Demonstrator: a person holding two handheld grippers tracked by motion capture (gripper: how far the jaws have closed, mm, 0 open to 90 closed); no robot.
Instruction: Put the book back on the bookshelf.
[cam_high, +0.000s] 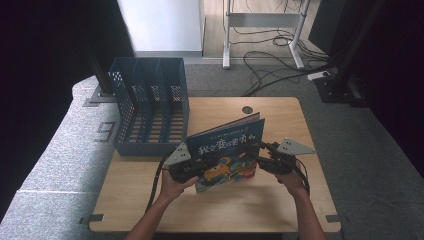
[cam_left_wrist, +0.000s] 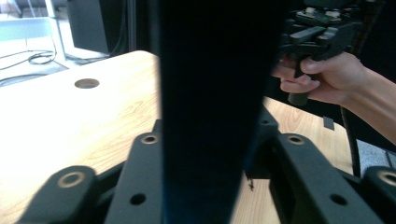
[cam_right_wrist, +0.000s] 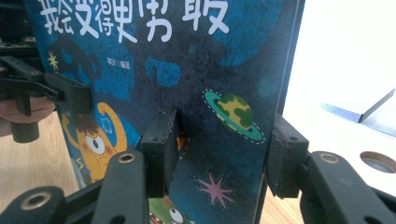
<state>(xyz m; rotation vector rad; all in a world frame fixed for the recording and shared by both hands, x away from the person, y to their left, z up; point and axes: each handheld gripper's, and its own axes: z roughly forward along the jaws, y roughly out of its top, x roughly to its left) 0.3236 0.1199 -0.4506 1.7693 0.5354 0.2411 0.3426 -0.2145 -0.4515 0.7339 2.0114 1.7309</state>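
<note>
A dark blue picture book (cam_high: 227, 150) with a cartoon monster and white title letters stands tilted on the wooden table (cam_high: 280, 200), held up between my two grippers. My left gripper (cam_high: 197, 172) is at the book's lower left corner. In the left gripper view its jaws (cam_left_wrist: 215, 154) press on both sides of the dark book edge (cam_left_wrist: 219, 70). My right gripper (cam_high: 260, 157) is at the book's right edge. In the right gripper view its pads (cam_right_wrist: 222, 154) stand either side of the book (cam_right_wrist: 187, 70), the one over the cover not visibly pressing.
A blue perforated file rack (cam_high: 150, 105) with several slots stands at the table's back left, close to the book. A round cable hole (cam_high: 247, 109) lies behind the book. Cables (cam_high: 270, 60) and desk legs are on the floor beyond the table.
</note>
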